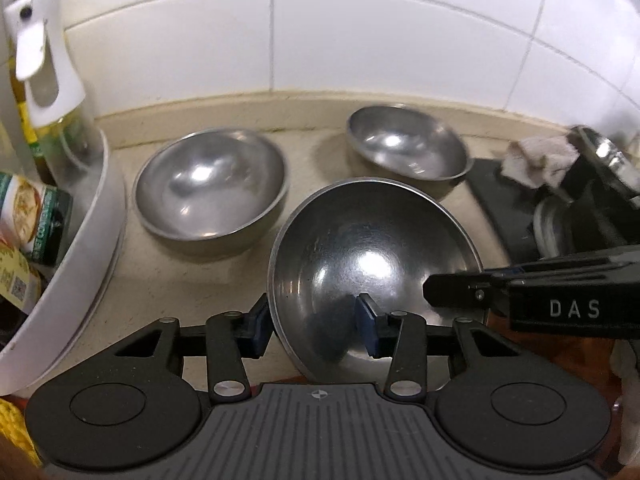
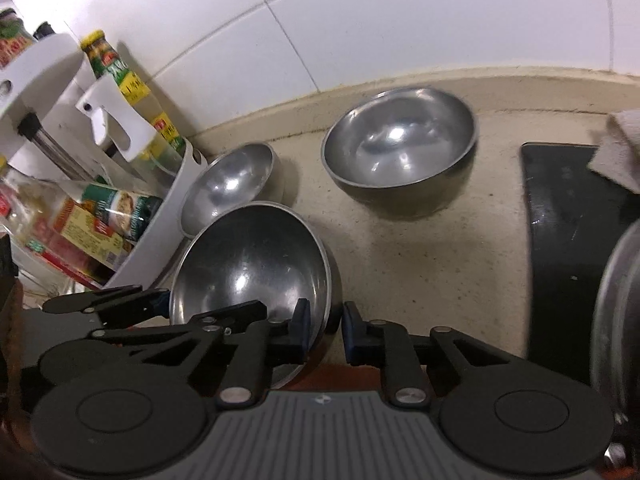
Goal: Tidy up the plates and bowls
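While both grippers (image 1: 316, 330) (image 2: 326, 332) straddle bowl (image 1: 376, 264); unclosed.

Our left gripper (image 1: 316, 330) and our right gripper (image 2: 326, 330) both have fingers parted, close side by side.

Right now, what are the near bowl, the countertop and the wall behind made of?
Near bowl: looks like stainless steel, polished, with bright highlights and fine scratches. Countertop: beige speckled stone or composite, matte, hard to tell which. Wall: glossy white ceramic tile with visible grout lines.
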Demonstrator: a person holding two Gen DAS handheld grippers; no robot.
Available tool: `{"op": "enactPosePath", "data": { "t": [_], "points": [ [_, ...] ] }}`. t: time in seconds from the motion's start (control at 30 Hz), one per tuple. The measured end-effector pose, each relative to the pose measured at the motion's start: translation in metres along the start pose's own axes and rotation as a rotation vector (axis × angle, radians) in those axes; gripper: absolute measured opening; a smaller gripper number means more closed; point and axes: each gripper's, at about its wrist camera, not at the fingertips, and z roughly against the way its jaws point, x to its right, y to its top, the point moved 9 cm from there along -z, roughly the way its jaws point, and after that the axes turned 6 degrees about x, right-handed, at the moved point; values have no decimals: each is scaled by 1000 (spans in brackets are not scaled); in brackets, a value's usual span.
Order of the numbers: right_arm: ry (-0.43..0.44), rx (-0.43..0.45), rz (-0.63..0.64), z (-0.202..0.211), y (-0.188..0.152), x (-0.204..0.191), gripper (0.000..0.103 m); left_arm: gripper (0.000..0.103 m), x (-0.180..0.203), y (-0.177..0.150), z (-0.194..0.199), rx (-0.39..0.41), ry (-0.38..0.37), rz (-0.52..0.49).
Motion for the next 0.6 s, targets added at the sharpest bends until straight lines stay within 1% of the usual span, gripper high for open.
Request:
{"op": "enactPosePath", "data": {
  "t": [0.07,0.27,0.33,0.47,0.53,0.6],
  "points": [
    [-3,6,-3,14,-1,2,15,53,11,2,7,11,-26,-15],
    [-31,-15,-45,50,-12,15,15,58,48,2,24,26,-105,-71],
    [-42,-35,-57,59,-17,19,15,59,54,-2,26,8,-127,-77],
    [-49,-110,-83,68,-29,25,15,58,62,-14,27,-44,-168,-72],
    [-56,-122,-79,72,-32,27,15,58,64,-19,24,-65,-185,-72],
    [-75,-129,-70,70,-33,31,15,58,66,-23,16,-84,-185,-67]
  ]
}}
